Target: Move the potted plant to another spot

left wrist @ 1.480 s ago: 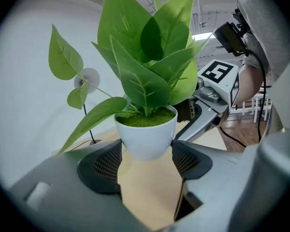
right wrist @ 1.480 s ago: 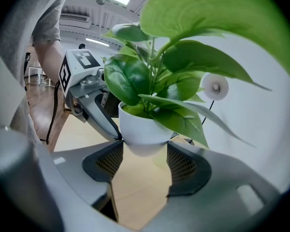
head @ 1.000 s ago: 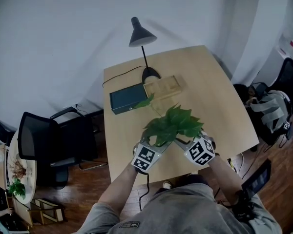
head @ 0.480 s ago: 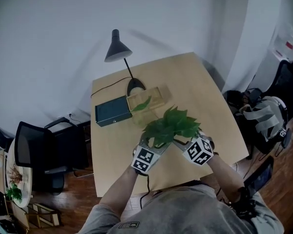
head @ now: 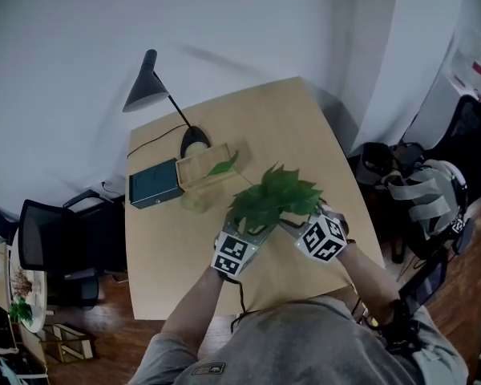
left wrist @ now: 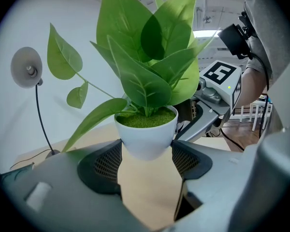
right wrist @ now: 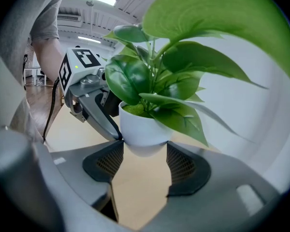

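The potted plant point(head: 272, 199) has broad green leaves and a small white pot point(left wrist: 146, 132), and it hangs above the wooden table point(head: 305, 135). My left gripper point(left wrist: 146, 154) is shut on the pot's lower part, its dark pads point(left wrist: 108, 161) pressing both sides. From the other side my right gripper point(right wrist: 144, 154) is shut on the same pot point(right wrist: 144, 129). In the head view the leaves hide both sets of fingertips. Only the marker cubes of the left gripper point(head: 232, 253) and the right gripper point(head: 321, 237) show there.
At the table's far left stand a dark desk lamp point(head: 148, 87), a teal box point(head: 152, 184) and a light wooden tray point(head: 212, 165). A black chair point(head: 56, 247) is left of the table. Bags point(head: 429, 195) lie on the floor to the right.
Both grippers have carried the plant to the right along the table's near side. The lamp, box and tray have slid left in the head view.
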### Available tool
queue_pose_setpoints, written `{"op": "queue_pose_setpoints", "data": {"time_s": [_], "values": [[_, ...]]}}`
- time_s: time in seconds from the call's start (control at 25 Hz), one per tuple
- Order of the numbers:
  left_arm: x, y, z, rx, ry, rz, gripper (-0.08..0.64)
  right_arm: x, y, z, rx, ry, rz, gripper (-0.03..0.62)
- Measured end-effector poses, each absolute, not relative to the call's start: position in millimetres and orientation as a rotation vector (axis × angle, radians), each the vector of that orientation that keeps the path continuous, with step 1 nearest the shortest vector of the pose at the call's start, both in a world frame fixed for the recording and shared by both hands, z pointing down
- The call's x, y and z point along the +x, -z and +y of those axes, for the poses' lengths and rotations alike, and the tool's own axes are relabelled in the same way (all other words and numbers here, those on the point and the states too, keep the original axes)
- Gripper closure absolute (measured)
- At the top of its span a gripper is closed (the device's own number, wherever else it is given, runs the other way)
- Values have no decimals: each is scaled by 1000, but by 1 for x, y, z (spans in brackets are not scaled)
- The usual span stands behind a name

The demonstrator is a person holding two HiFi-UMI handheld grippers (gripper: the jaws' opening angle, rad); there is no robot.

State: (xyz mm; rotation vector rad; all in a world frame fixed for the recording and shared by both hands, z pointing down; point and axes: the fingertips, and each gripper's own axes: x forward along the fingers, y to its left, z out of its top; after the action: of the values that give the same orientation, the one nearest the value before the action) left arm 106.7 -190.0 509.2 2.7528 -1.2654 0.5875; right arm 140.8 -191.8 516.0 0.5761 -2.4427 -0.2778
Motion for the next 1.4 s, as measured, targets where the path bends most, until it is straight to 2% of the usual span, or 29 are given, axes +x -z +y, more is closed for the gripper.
{"op": "queue_pose_setpoints", "data": {"time_s": [0.32,1.4], "values": [[137,-529,-214,2677,-656,-1253,239,171,-537,-216,526,190,-2462,305],[128,-623,-305,2547,-693,-1122,241,163,-631,-306,495,-14,-2357,310]]}}
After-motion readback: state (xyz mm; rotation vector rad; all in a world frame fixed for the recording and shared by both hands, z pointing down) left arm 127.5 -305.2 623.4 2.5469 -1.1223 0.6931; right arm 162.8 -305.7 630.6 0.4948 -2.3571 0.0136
